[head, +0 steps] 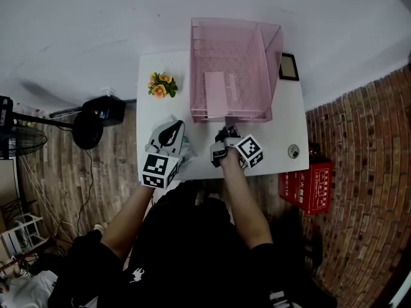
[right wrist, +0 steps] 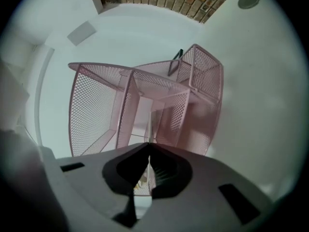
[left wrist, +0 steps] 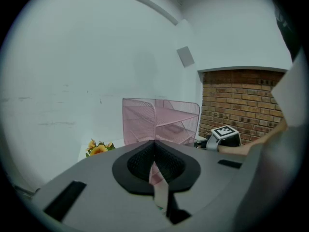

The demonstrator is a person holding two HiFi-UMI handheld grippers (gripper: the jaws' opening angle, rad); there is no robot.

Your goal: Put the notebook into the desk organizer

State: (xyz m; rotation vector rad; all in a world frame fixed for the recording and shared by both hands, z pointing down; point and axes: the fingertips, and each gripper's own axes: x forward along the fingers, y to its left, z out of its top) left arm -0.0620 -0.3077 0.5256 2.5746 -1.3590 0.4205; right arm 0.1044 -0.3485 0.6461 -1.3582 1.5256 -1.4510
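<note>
The notebook (head: pixel 215 85), I think, is the flat pink thing lying inside the pink organizer (head: pixel 273 56). If that is right, the main job looks done. The left gripper (head: pixel 169 133) and right gripper (head: pixel 228 134) sit low over the table (head: pixel 282 128), just in front of the organizer. The right fingers (right wrist: pixel 166 170) are shut tight, and I see nothing held. The left fingers (left wrist: pixel 171 163) are together too. A thin pale strip shows in their gap, and I cannot tell what it is. All that seems left is to pull the grippers away
</note>
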